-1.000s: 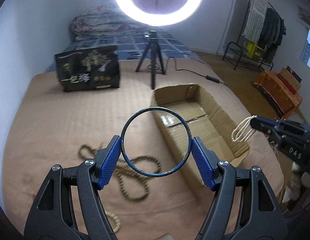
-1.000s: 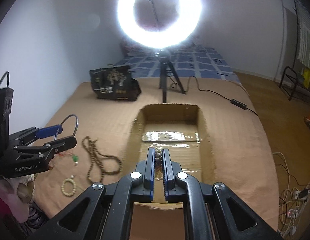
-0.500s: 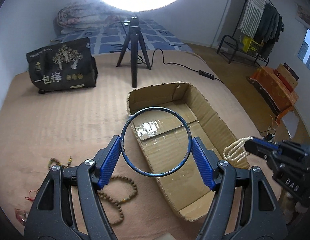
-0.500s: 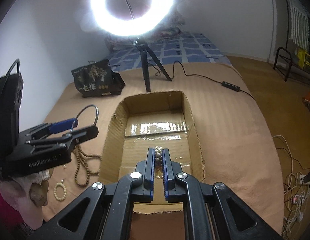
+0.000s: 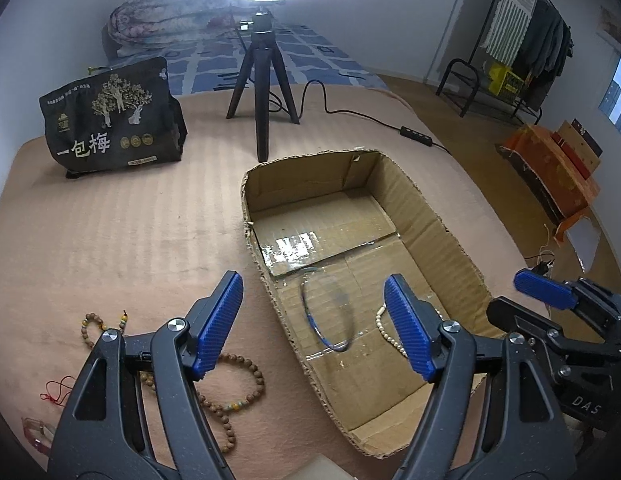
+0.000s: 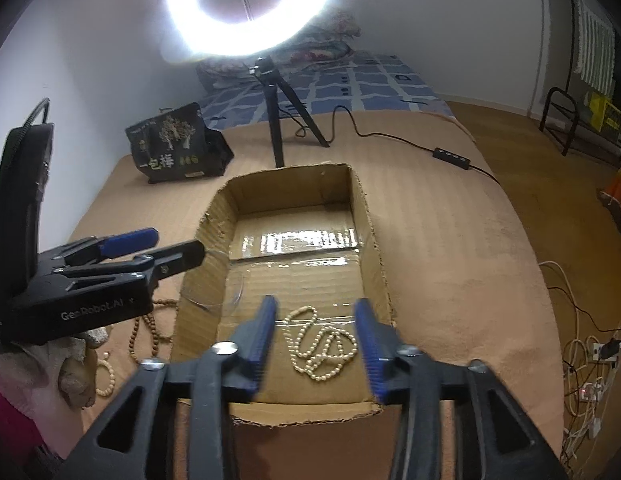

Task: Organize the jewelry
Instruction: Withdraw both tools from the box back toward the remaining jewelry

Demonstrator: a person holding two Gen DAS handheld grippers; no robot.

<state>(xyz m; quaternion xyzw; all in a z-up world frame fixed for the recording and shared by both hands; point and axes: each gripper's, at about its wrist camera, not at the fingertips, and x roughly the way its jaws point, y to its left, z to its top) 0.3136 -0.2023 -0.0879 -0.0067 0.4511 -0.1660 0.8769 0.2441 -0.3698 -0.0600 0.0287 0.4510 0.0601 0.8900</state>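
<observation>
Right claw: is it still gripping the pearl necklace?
No. The right claw is open, and the pearl necklace lies loose on the box floor.

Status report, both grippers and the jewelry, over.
Left gripper open, right gripper open, both empty. Blue bangle and pearl necklace in cardboard box. Brown bead strands on blanket outside box. Nothing blocking.

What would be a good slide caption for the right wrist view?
Open right claw above a pearl necklace lying in the cardboard box, with the open left claw alongside.
</observation>
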